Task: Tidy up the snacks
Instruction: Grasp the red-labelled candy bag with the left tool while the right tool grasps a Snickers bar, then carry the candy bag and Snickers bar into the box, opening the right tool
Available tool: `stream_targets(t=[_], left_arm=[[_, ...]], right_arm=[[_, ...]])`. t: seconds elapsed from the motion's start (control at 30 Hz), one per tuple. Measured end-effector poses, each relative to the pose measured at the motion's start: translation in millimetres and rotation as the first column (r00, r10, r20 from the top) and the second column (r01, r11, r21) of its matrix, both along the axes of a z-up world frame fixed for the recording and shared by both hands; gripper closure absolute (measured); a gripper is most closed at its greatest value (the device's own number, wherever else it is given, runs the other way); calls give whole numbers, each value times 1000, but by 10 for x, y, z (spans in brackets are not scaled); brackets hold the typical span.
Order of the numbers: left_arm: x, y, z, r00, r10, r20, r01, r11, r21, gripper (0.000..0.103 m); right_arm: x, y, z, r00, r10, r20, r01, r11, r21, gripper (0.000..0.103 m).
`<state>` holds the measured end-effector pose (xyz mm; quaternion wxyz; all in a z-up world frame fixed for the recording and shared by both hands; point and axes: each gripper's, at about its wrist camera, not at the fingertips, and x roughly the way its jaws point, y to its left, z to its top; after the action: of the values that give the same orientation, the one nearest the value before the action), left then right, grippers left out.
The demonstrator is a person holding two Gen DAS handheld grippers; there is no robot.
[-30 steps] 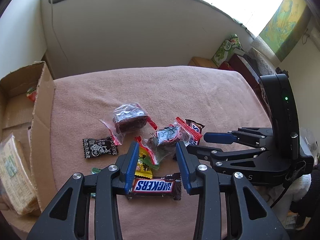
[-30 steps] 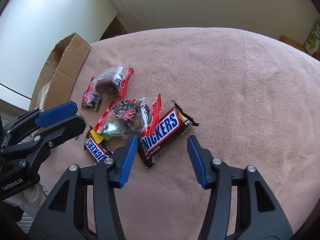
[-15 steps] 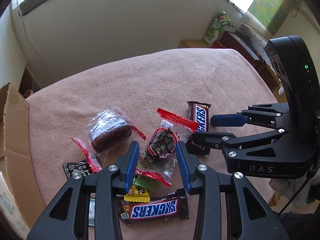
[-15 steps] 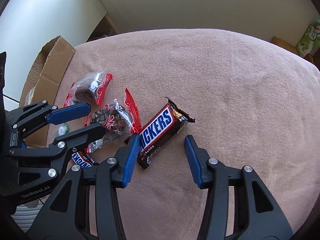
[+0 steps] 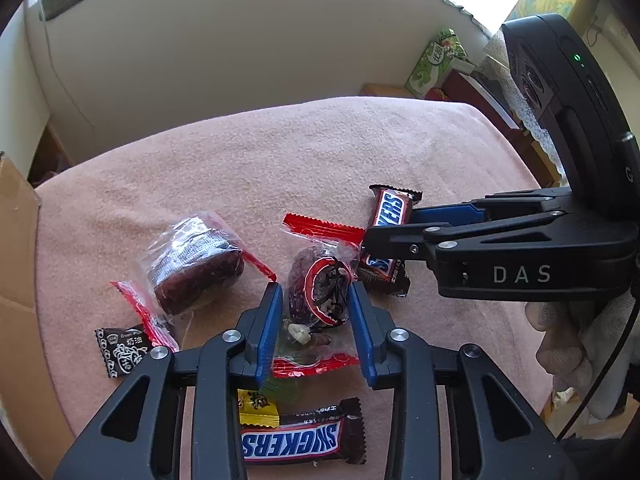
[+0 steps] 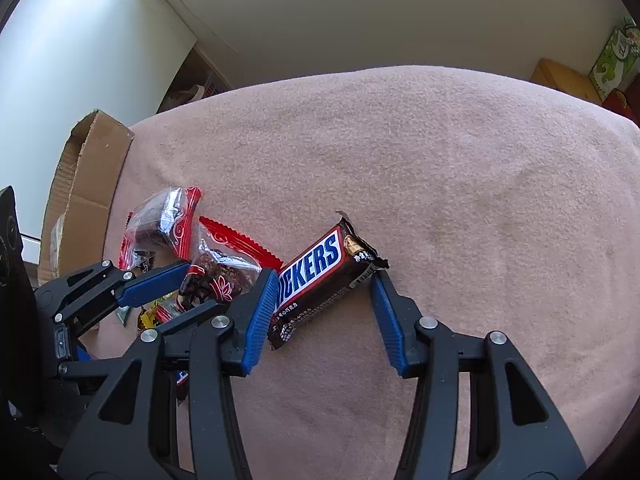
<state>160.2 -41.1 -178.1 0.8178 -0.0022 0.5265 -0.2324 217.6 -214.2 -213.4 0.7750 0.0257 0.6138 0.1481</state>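
The left gripper, its jaws closing around the date packet, should pinch the fruit, while the right gripper, jaws released, squares across the Snickers bar

A matt, fuzzy pink fleece cloth lies under glossy brown foil Snickers bars, crinkly clear plastic date packets with red edges and a raw brown cardboard box flap; black plastic grippers carry ribbed blue pads and shiny metal rivets.

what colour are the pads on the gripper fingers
Blue, on black arms; the pads show best in the right wrist view.
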Motion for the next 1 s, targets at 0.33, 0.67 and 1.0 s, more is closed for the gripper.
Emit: stream_targets(t=[0.33,0.67,1.0], left_arm=[[-91,137,90,999,55,2,-54,997,-54,76],[-239,368,363,992,123,21,-119,984,-129,76],[-341,735,676,973,223,60,-209,961,-184,76]], right_arm=[[28,119,-3,999,43,27,-43,999,-11,73],[-26,133,77,997,59,49,-59,998,-5,77],[-260,-23,402,994,49,97,-51,998,20,77]])
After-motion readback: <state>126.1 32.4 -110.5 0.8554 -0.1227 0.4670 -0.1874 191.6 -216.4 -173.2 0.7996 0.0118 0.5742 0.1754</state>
